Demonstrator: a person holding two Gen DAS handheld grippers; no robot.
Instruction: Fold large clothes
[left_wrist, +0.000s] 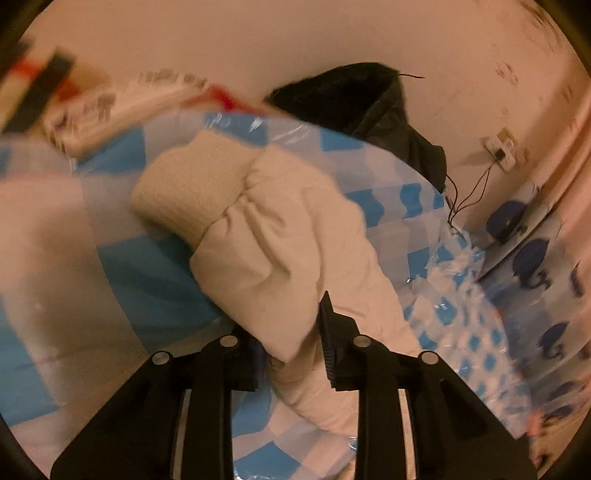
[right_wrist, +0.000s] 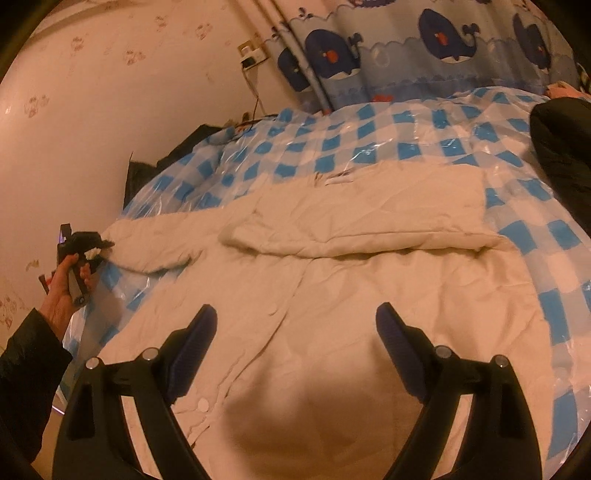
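A cream padded coat (right_wrist: 332, 288) lies spread on a blue-and-white checked plastic sheet (right_wrist: 332, 147) over a bed. One sleeve (right_wrist: 354, 221) is folded across the chest. My left gripper (left_wrist: 291, 354) is shut on the other sleeve (left_wrist: 280, 236), near its knitted cuff (left_wrist: 188, 184); in the right wrist view it (right_wrist: 98, 245) holds that sleeve's end at the coat's left side. My right gripper (right_wrist: 295, 332) is open and empty, hovering above the coat's front near the button line.
A dark garment (left_wrist: 369, 107) lies at the bed's edge by the wall; another dark garment (right_wrist: 561, 147) lies at the right. A whale-print curtain (right_wrist: 443, 44) hangs behind. A wall socket (right_wrist: 251, 55) has cables running down.
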